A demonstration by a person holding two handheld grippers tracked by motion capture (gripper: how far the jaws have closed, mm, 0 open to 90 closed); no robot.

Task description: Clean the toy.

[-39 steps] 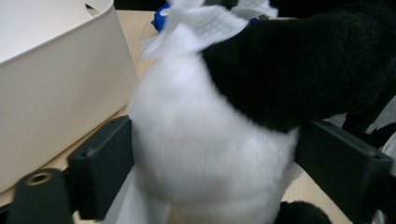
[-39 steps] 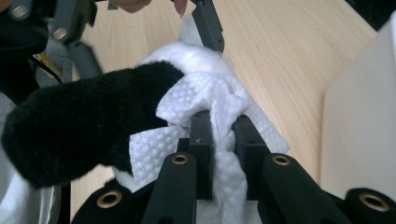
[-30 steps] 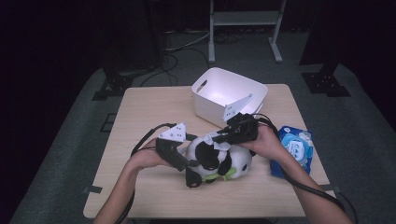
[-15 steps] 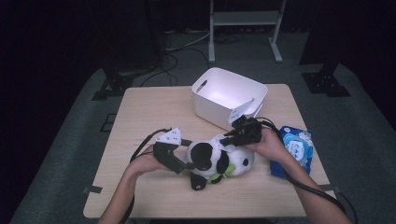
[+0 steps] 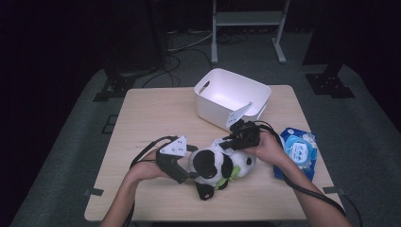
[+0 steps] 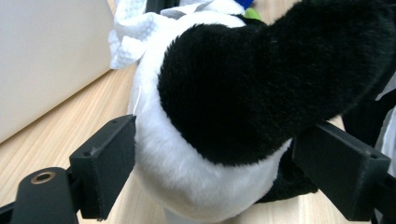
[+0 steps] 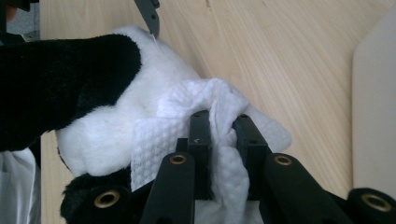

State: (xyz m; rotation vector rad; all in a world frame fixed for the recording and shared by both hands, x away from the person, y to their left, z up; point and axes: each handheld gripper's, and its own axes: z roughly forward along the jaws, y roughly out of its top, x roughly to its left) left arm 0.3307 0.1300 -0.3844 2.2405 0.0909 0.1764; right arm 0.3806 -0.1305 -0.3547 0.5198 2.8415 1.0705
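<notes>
Compared with the high view of a second ago, the right gripper (image 5: 235,140) has been drawn back from over the middle of the panda toy (image 5: 218,166) to its upper, far edge, while the left gripper (image 5: 185,174) has been kept at the toy's left end with little change. The toy is lain on its side on the near half of the table (image 5: 151,118), in front of the white bin (image 5: 230,98) and to the left of the blue wipes pack (image 5: 298,150). It is judged to be pinned there so that it cannot slide while it is wiped: in the left gripper view the jaws are spread wide around the plush body (image 6: 205,116), with both inner faces pressed against it. In the right gripper view the jaws are nearly closed on a bunched white wipe (image 7: 205,126), which is laid against the toy's white fur. Both forearms are brought in low from the near edge, the left wrist turned inward toward the toy and the right hand (image 5: 267,149) angled leftward over the toy's head.
</notes>
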